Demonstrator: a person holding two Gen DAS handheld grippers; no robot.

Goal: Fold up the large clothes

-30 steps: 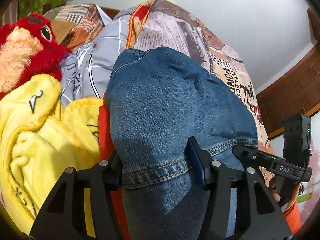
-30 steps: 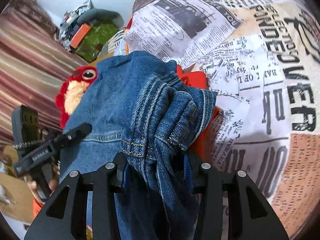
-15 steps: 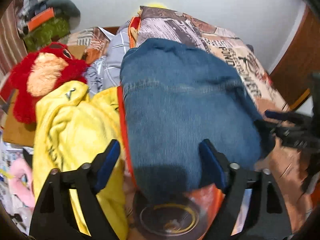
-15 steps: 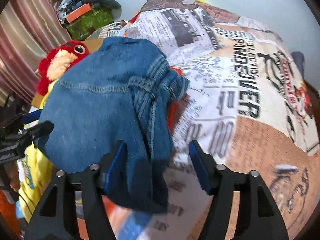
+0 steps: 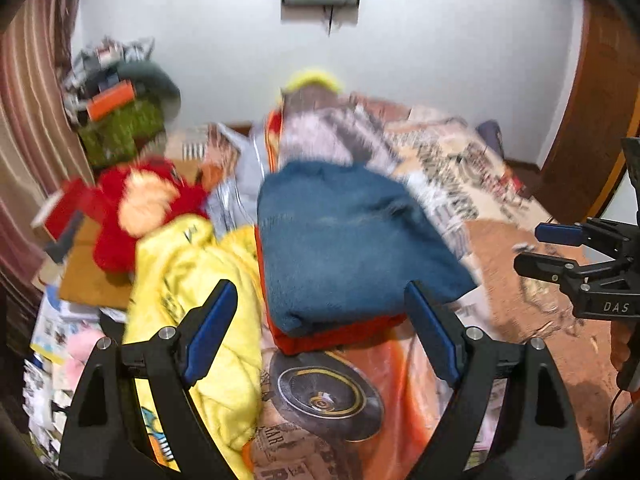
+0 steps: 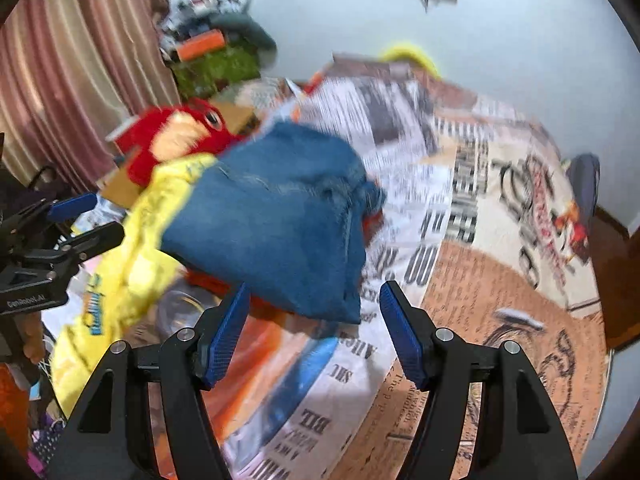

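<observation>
While both sets of jaws are standing wide apart, nothing is lying between them: the left gripper (image 5: 320, 332) and right gripper (image 6: 314, 330) are hovering clear of the folded jeans (image 5: 344, 240). Their jaws have just been opening. These jeans are resting on a folded orange garment (image 5: 340, 336), beside a yellow blanket (image 5: 200, 280) and a red plush toy (image 5: 136, 208). Everything is sitting on a bed with a newspaper-print cover (image 6: 500, 240), and a striped curtain (image 6: 72, 60) is hanging against the pale wall (image 5: 440, 40).
</observation>
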